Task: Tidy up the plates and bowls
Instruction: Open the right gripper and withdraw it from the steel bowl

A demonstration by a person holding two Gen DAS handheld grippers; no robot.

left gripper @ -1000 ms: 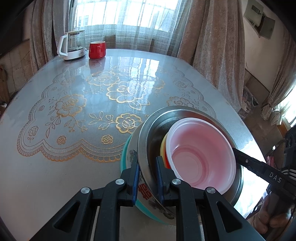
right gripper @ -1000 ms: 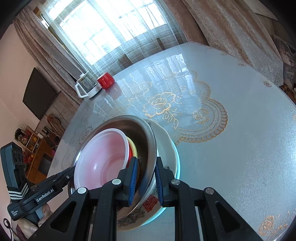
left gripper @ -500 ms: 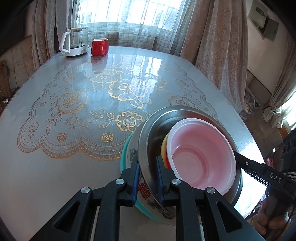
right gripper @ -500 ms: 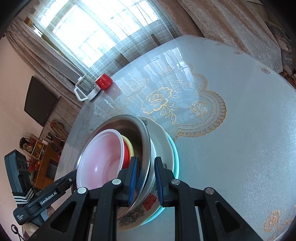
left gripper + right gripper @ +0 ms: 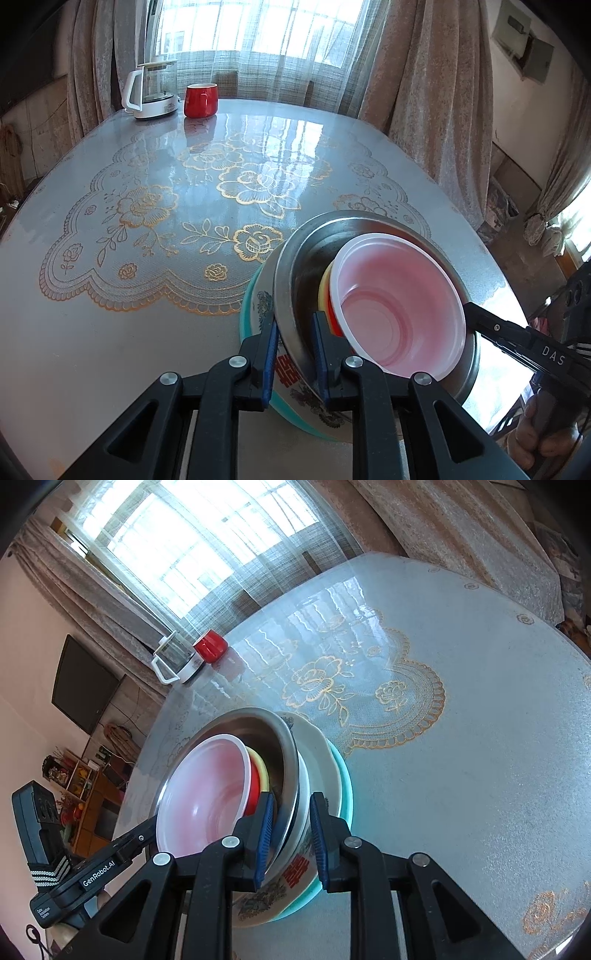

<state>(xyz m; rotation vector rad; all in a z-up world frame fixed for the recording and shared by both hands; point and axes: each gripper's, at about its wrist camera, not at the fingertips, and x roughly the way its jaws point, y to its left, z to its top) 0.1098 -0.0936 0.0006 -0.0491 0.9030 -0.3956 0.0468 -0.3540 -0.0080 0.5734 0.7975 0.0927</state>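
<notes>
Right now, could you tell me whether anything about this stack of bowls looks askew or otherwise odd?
Yes. The pink bowl and the yellow and red ones under it sit off-centre in the steel bowl, crowded toward the right tool. The whole nest appears tilted in the right wrist view, both tools clamping its rim. Nothing looks spilled or broken.

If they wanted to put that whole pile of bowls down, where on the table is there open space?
Most of the table is bare: the gold-flowered middle stretches between the bowl stack at the near edge and the kettle and red mug at the window end. It is crowded only around the stack, where the left gripper and right gripper clamp its rim.
</notes>
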